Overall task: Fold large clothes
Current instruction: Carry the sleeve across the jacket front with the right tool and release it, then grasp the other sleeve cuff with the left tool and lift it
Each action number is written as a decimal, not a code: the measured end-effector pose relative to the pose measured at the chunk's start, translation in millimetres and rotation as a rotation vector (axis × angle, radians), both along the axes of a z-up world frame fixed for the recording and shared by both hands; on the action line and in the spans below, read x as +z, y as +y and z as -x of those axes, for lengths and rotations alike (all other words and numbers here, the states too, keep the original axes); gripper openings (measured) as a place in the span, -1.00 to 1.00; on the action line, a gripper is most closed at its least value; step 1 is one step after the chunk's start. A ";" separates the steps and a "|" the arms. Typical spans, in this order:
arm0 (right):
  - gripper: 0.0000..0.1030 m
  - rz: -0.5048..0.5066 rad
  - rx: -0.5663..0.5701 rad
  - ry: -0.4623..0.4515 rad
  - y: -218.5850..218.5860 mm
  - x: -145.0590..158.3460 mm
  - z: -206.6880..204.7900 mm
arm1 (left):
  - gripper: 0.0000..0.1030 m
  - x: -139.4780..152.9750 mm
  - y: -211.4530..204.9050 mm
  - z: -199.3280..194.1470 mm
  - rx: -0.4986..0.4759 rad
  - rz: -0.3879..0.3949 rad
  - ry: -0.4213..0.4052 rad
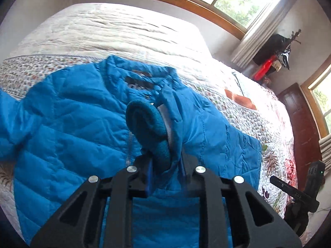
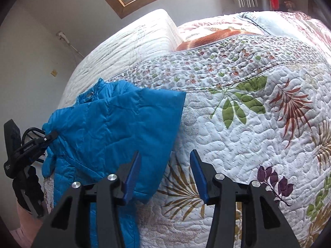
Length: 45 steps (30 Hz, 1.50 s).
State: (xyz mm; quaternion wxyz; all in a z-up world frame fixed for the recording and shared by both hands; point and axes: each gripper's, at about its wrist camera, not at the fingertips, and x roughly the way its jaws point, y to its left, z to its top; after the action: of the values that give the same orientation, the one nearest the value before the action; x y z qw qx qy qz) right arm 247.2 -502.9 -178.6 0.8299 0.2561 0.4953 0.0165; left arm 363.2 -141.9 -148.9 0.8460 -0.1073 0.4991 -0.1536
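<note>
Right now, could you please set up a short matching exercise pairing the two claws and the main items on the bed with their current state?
Things:
1. left claw
2. right claw
3. bright blue quilted puffer jacket
4. white floral quilted bedspread

States:
A. open, holding nothing, above the jacket's edge
B. spread across the bed under everything
C. shut on the jacket's knitted teal sleeve cuff
D. lying flat, collar towards the far side

Pairs: 1-C, 2-A, 3-D, 4-B

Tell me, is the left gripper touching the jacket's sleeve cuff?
Touching. The left wrist view shows the left gripper shut on the sleeve cuff of the blue jacket, fabric pinched between its fingers.
</note>
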 end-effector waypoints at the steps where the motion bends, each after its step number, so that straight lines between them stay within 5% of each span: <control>1: 0.01 -0.009 0.011 0.000 4.1 -1.7 -3.5 | -0.63 1.9 13.0 -3.4 0.023 -0.013 -0.006; 12: 0.04 -0.089 0.147 0.063 73.7 -30.5 -62.9 | -0.64 -10.8 120.7 -30.7 0.218 -0.144 -0.005; 19: -0.09 0.013 0.130 0.195 88.5 -61.2 -79.1 | -0.61 -65.6 128.9 -36.5 0.224 -0.217 0.096; 25: -0.11 0.099 0.148 0.202 101.7 -66.6 -85.0 | -0.40 -82.8 122.1 -39.5 0.183 -0.274 0.107; 27: -0.10 0.114 0.154 0.211 108.0 -66.6 -91.4 | -0.36 -80.6 123.3 -41.4 0.177 -0.278 0.119; 30: -0.03 0.178 0.136 0.198 108.0 -45.4 -85.3 | -0.03 -64.1 135.4 -39.1 0.213 -0.279 0.138; 34: 0.01 0.195 0.166 0.094 127.0 -4.3 -73.9 | -0.02 -20.7 148.4 -18.9 0.296 -0.281 0.042; 38: -0.03 0.161 0.259 0.072 170.1 -0.4 -85.3 | -0.04 -6.1 105.5 -10.1 0.168 -0.232 0.012; 45: -0.23 0.160 0.272 0.165 205.3 -54.3 -105.9 | -0.19 -58.9 47.3 -11.7 0.011 -0.252 0.128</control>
State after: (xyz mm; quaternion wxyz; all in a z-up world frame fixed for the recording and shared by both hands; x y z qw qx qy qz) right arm 353.1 -297.7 -232.8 0.7944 0.1203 0.5914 0.0680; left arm 374.9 -94.6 -207.8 0.8199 -0.0125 0.5670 -0.0778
